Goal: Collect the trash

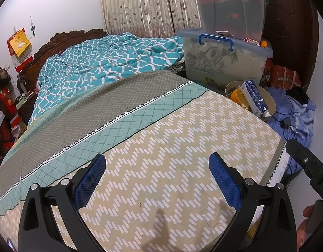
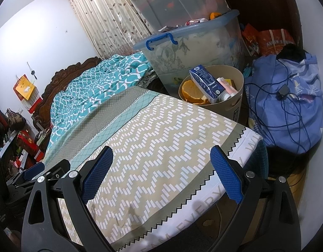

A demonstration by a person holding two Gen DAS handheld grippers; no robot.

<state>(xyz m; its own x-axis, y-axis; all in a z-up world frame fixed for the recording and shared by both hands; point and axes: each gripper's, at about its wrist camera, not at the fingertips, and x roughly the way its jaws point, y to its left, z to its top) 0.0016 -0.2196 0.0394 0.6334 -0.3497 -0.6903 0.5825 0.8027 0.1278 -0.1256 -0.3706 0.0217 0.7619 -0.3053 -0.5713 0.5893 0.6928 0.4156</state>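
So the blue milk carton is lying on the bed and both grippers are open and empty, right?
Not quite: the blue milk carton stands in the beige bin beside the bed, as the right wrist view shows. Both the left gripper and right gripper are open and empty.

Both rigs look like the same build. The left black plastic two-finger claw (image 1: 157, 178) has chunky arms with triangular cutouts, and each finger carries a blue rubbery pad (image 1: 89, 181) with a fine diamond grid texture. Round silver screw heads (image 1: 65, 182) sit at the pivot joints, two per side. The right black plastic two-finger claw (image 2: 162, 173) matches it: same blue textured pads (image 2: 226, 173), same silver screws (image 2: 73, 174), same triangular cutouts in the outer links. In the left wrist view the other handset shows at the far right edge, black with a small screw and white lettering, partly cut off, so can't read it.
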